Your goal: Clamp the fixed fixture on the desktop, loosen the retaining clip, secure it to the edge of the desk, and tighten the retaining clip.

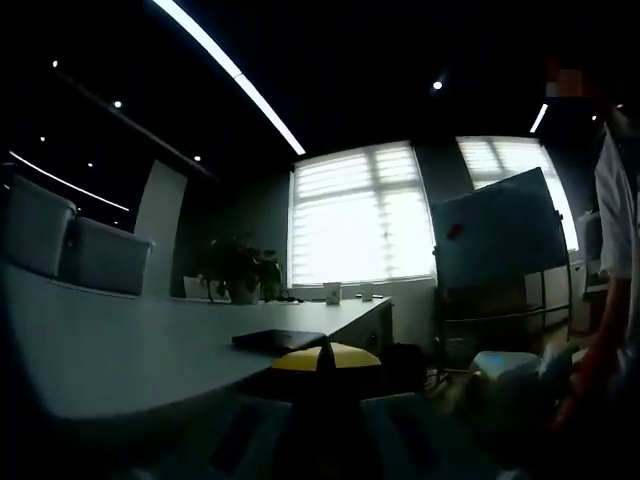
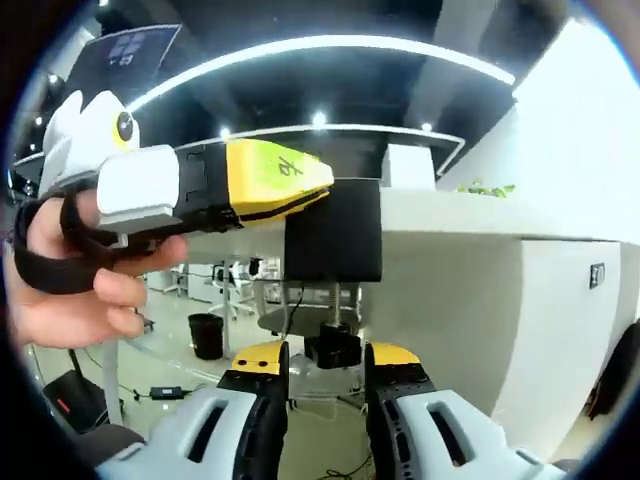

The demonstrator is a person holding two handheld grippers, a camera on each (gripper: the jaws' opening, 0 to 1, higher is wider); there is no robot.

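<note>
Pinching the fixture (image 2: 333, 232) by its upper edge with the left gripper (image 2: 318, 190), yellow fingers (image 2: 275, 175) closed flat on the black block, and steadying it with a hand (image 2: 80, 270) from the left. Holding that block against the edge of the white desk (image 2: 480, 215), with a thin screw (image 2: 335, 300) running down below it to a dark knob (image 2: 333, 348). Probably the same piece in the left gripper view: a thin dark plate (image 1: 278, 340) lying on the desk, just beyond the yellow tips.

Reaching up from underneath with the right gripper (image 2: 325, 362), fingers parted fairly wide and gripping nothing, with the knob sitting in the gap between the tips. Cannot tell whether either tip touches it.

Judged as the clip step: about to take the knob and turn it, with the fixture already at the desk edge but not yet shown as tight.

Looks rigid and hard, metal or dense plastic, smooth-faced and so a little slippery under the pads. Seems light enough for one gripper to carry, yet likely to pivot around the pinch if the knob is twisted hard. Best to close squarely on the knob's sides, not on the thin screw, and turn in short strokes while keeping the block pressed to the desk edge
</note>
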